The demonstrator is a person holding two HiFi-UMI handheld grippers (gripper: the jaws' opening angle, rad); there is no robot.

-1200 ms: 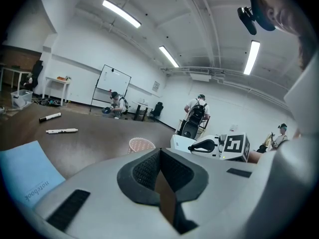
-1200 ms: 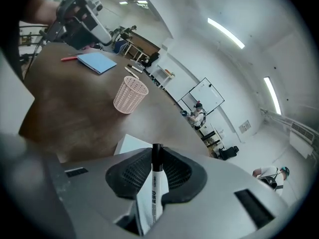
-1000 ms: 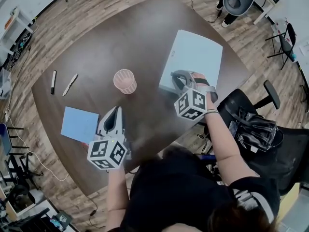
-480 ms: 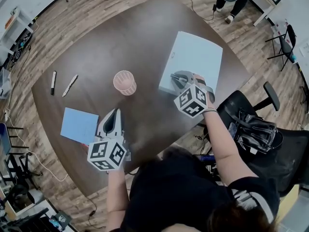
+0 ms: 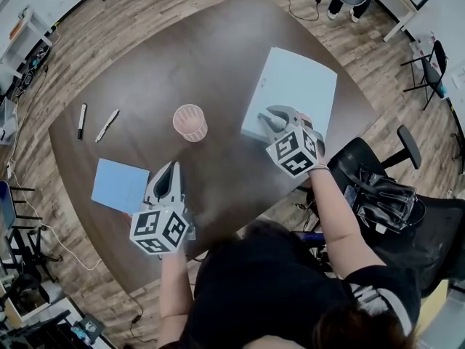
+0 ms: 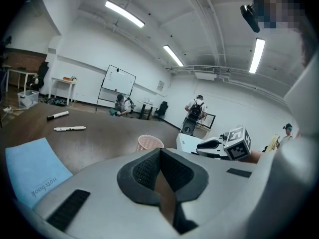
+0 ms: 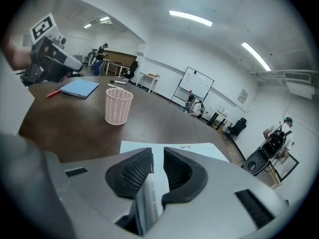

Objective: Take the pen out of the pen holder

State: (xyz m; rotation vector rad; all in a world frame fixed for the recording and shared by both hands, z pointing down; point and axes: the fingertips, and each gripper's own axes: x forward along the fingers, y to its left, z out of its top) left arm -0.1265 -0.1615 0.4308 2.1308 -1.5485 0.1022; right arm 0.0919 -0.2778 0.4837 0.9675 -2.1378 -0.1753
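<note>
The pink cup [image 5: 189, 122] stands upper right of my clenched left claw [image 5: 173, 169], nearer it than my slightly parted right claw [image 5: 270, 119].

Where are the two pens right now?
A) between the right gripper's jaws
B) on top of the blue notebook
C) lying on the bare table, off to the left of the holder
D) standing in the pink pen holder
C: in the head view the darker pen and the lighter pen lie side by side on the table, well apart from the pen holder, which looks empty.
</note>
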